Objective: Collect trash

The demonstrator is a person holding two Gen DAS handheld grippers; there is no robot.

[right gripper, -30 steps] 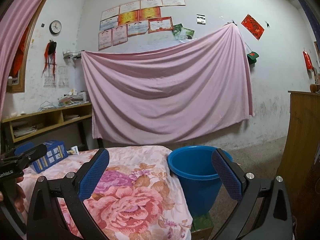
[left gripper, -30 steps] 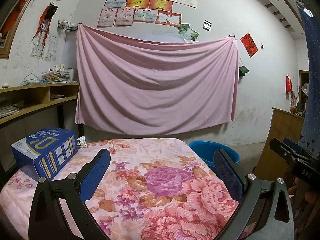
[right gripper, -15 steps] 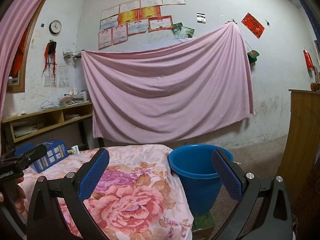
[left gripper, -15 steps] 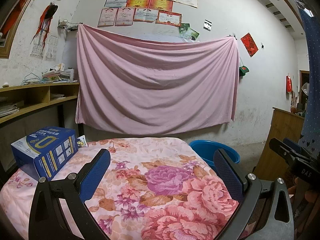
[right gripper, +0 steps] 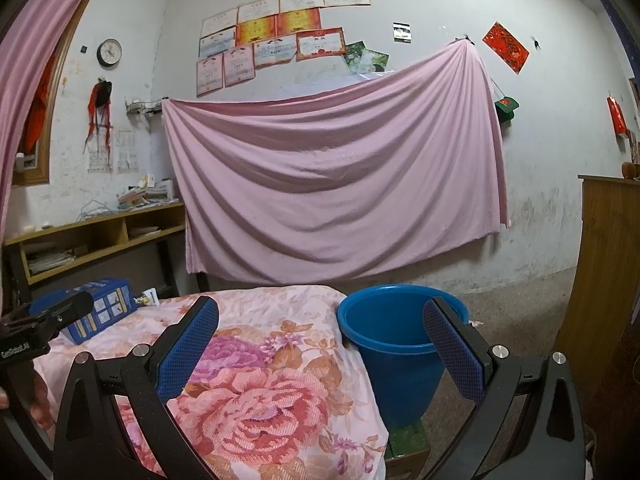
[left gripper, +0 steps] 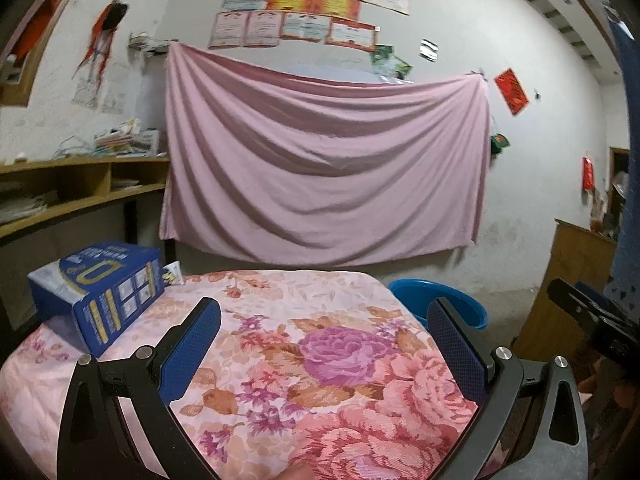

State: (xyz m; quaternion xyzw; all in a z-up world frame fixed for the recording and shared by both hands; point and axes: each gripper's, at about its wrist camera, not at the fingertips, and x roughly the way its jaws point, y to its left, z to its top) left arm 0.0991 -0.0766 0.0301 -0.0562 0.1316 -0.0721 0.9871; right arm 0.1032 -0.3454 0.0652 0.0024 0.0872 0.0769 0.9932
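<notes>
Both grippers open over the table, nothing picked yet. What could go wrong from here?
1. The blue box sits at the table's far left edge; a push could tip it off.
2. The bucket stands beside the table, lower; a release from above could miss.
3. The small packet hides behind the box, easy to overlook.

A box point(left gripper: 100, 292) lies at the bench's point(left gripper: 304, 300) far left corner, a small packet point(left gripper: 173, 273) just behind it; a bucket point(right gripper: 396, 344) stands on the floor right of the bench.
</notes>
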